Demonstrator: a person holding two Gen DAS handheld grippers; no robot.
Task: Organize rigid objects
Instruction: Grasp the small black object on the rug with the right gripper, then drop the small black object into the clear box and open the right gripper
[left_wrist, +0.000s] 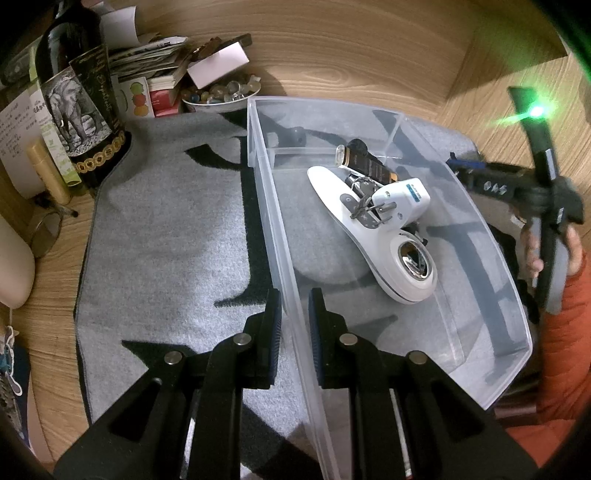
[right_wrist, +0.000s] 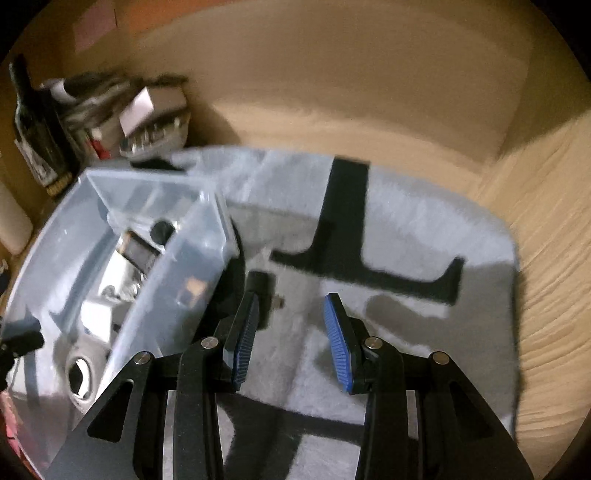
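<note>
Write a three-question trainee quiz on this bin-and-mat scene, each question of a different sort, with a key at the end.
1. True or false: the left gripper straddles the near wall of the clear plastic bin.
2. Multiple choice: what does the bin rest on? A) bare wood B) the grey mat C) a stack of books
3. Fill in: the right gripper is ____, with nothing between its blue pads.

Key: 1. True; one finger sits outside the wall, the other inside. 2. B. 3. Open. The white device and brown tube already lie in the bin.
</note>
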